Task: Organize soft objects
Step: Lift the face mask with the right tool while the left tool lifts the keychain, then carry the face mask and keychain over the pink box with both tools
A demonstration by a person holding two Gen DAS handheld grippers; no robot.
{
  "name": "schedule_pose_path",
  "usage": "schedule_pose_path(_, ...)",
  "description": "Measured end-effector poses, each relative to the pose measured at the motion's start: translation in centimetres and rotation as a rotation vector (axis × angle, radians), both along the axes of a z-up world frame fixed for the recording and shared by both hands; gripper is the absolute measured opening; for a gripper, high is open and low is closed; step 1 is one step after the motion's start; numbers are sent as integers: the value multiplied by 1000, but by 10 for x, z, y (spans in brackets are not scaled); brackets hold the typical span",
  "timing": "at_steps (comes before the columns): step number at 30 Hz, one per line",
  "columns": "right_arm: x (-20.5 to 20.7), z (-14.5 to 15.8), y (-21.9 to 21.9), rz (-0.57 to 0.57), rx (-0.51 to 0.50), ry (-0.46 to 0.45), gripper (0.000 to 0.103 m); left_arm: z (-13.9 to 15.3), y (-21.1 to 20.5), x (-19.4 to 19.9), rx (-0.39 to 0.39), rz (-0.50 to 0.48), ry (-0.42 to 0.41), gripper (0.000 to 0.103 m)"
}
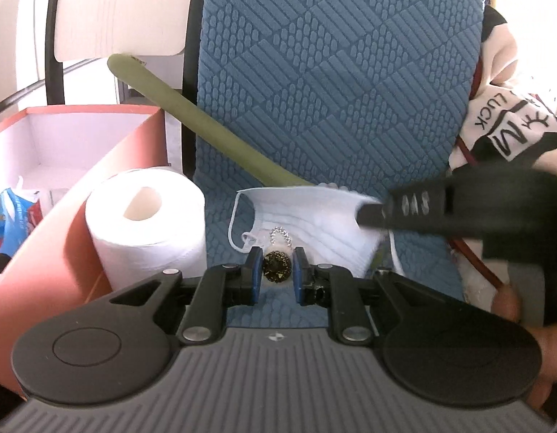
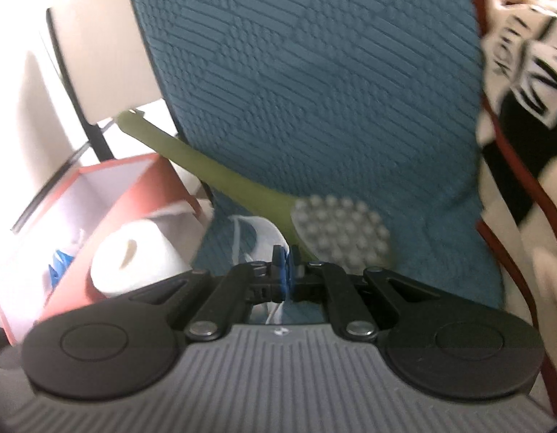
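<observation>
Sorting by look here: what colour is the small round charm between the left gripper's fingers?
The round charm is dark, black-brown with gold speckles, on a silver bead chain. Clearest in the left wrist view.

Left claw (image 1: pixel 274 270) around pompom keychain (image 1: pixel 274 270)

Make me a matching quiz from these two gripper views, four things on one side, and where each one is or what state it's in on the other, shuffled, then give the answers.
Things:
1. face mask
2. dark sparkly ball charm
3. toilet paper roll
4. green massage stick

Places or states:
A. upright beside the red box
B. lying slantwise on the blue mat
C. pinched at an edge by the right gripper
D. between the left gripper pads

Pairs: 1-C, 2-D, 3-A, 4-B
</observation>
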State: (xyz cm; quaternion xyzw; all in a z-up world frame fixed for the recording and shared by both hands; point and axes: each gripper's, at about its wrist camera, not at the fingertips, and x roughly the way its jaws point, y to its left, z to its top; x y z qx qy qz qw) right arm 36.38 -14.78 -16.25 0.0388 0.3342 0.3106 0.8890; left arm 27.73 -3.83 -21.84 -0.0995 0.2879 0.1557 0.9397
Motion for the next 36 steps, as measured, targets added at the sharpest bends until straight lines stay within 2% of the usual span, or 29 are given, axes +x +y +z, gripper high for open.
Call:
schedule_pose_path(9,-41,-7,-7,-78,-71,12,6,13,12,-32,-56,-21,14,20)
schedule_pose_path(16,-78,-6,-18,-127,-67,12,5,19,22,-56,-84,-49,42,20)
schedule_pose_path(21,-104,2,-22,-156,-89,-29,5,26,28,-71,-116,-75,57,20)
schedule_pose_path(30,-148,9,-31,-190,-97,-14,5,44,26,-90,-129,-131,67,20)
schedule_pose_path(36,-168,26,-41,-224,-77,-21,5,48,17,-96,-162,-196,86,20)
